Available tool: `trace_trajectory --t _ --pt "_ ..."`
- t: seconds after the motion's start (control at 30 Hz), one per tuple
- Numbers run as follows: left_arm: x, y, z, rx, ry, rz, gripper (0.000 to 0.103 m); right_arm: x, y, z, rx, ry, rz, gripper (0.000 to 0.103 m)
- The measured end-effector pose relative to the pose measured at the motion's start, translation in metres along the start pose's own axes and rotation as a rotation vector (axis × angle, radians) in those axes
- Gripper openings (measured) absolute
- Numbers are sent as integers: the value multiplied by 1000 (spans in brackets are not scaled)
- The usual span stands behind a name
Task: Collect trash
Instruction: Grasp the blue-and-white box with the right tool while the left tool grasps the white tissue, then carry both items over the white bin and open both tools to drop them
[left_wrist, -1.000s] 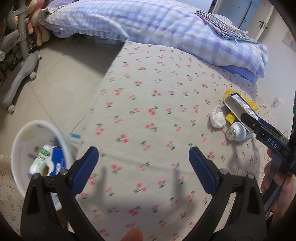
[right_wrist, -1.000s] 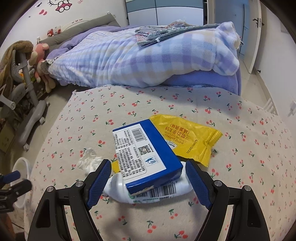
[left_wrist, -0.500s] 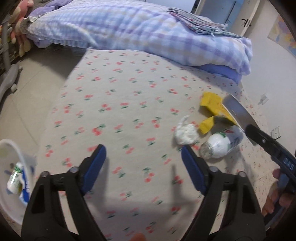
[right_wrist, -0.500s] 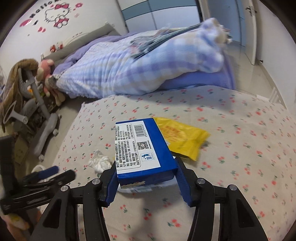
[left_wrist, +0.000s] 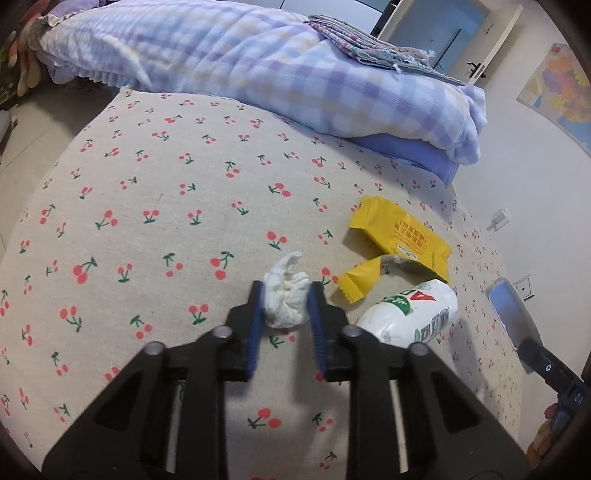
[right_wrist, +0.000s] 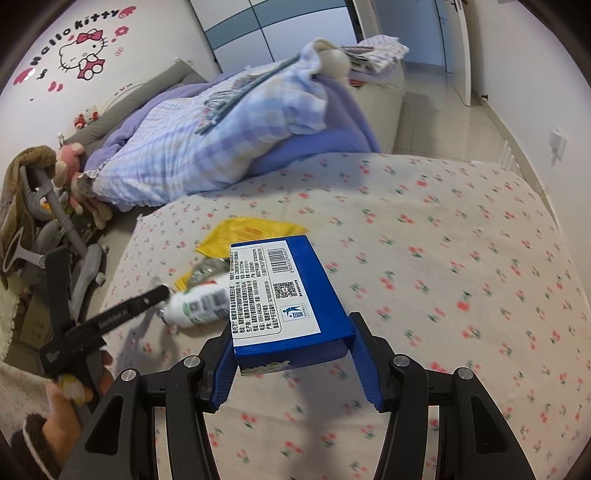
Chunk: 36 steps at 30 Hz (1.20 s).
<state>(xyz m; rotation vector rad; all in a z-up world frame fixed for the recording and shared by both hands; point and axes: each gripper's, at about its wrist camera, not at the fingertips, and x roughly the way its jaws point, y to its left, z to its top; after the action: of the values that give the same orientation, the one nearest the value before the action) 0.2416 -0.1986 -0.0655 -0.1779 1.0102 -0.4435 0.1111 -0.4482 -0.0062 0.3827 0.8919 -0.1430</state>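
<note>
A crumpled white tissue (left_wrist: 286, 302) lies on the cherry-print bed cover (left_wrist: 166, 184), between the blue pads of my left gripper (left_wrist: 285, 294). Its jaws are closing and both pads touch the wad. My right gripper (right_wrist: 291, 332) is shut on a blue box (right_wrist: 284, 288) and holds it above the bed. In the left wrist view that box (left_wrist: 508, 314) appears edge-on at the far right. A white bottle (left_wrist: 410, 317) lies on its side beside a yellow wrapper (left_wrist: 399, 236) and a torn yellow scrap (left_wrist: 360, 280). The left gripper's tip (right_wrist: 162, 293) shows next to the bottle (right_wrist: 199, 302).
A folded plaid blanket (left_wrist: 277, 66) fills the far end of the bed. Tiled floor (left_wrist: 33, 122) lies past the bed's left edge, with a grey stroller frame and soft toys (right_wrist: 44, 206) there. A wall with a socket (left_wrist: 524, 288) runs along the right.
My left gripper swung right from the white bin to the tissue and narrowed its jaws around it. My right gripper closed on the blue box and lifted it off the bottle and wrapper.
</note>
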Motion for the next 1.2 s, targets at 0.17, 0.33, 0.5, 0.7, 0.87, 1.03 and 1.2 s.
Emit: trace_trajectory --t 0.17,0.33,0.5,0.7,0.87,1.03,1.2 --pt "-9 -1 -2 13 3 1 11 -11 -16 -11 32 13 -6 57" --pt "-26 -5 -9 46 24 20 11 -27 -15 -17 26 14 -13 57" --pt "-49 -3 -19 56 51 48 11 -46 -9 -23 49 6 6 57" --pt "-77 2 -34 53 79 52 11 -67 -2 -32 92 11 27 57" --pt "-100 10 -43 61 93 68 11 -77 9 -39 119 31 32 57" --pt "-120 24 -51 54 106 81 11 -77 26 -47 118 71 39 57" --pt "-135 42 -55 39 111 98 11 -68 45 -52 96 107 47 57"
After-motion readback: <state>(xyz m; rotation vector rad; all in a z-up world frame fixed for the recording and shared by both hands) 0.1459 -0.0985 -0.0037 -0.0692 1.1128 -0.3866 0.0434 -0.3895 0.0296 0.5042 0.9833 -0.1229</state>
